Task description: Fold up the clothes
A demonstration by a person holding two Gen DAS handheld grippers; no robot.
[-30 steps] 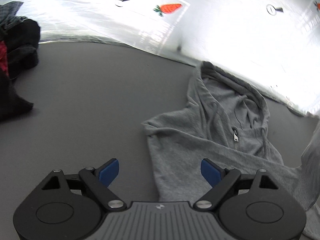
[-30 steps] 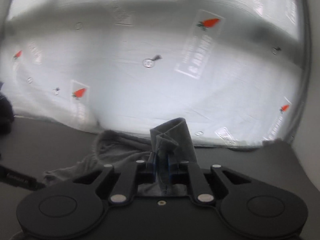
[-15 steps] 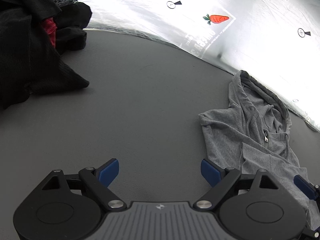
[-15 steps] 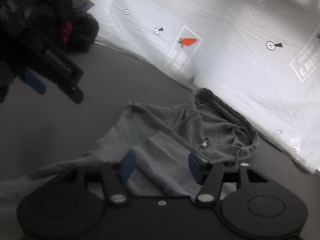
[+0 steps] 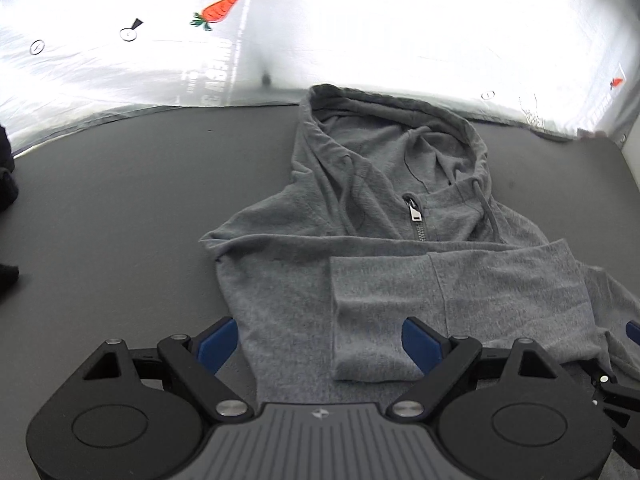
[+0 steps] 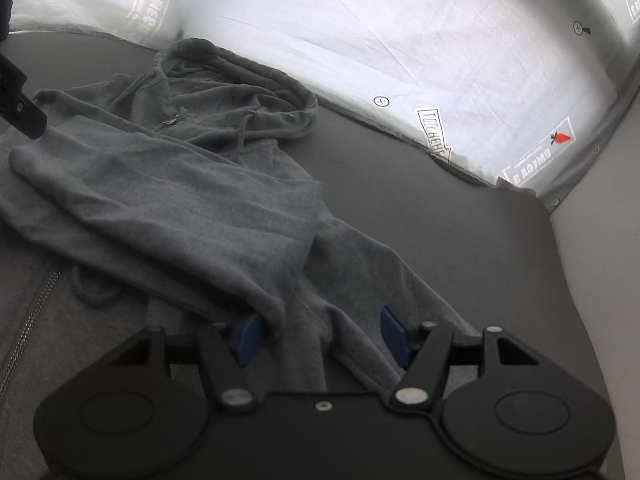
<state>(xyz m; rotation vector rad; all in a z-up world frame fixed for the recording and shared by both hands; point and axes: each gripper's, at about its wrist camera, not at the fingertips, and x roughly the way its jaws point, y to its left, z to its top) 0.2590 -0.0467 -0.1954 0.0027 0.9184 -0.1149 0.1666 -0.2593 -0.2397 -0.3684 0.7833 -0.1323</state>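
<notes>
A grey zip hoodie (image 5: pixel 380 208) lies face up on the dark grey table (image 5: pixel 120 200), hood toward the far wall. One sleeve (image 5: pixel 460 292) is folded across its chest. My left gripper (image 5: pixel 320 340) is open, low over the hoodie's body near the sleeve cuff, holding nothing. My right gripper (image 6: pixel 320 334) is open over the hoodie's right side (image 6: pixel 180 200), with the folded sleeve's fabric edge lying against the left fingertip (image 6: pixel 248 336). The right gripper's edge shows in the left wrist view (image 5: pixel 624 396).
A white plastic sheet with carrot prints (image 5: pixel 360 20) hangs behind the table's far edge. Dark clothes (image 5: pixel 6 184) lie at the far left. The table's right edge (image 6: pixel 560 280) runs close to the right gripper.
The right gripper let go of the sleeve, which now lies across the hoodie's chest, and it moved back to the hoodie's right side. The left gripper swung to face the hoodie.
</notes>
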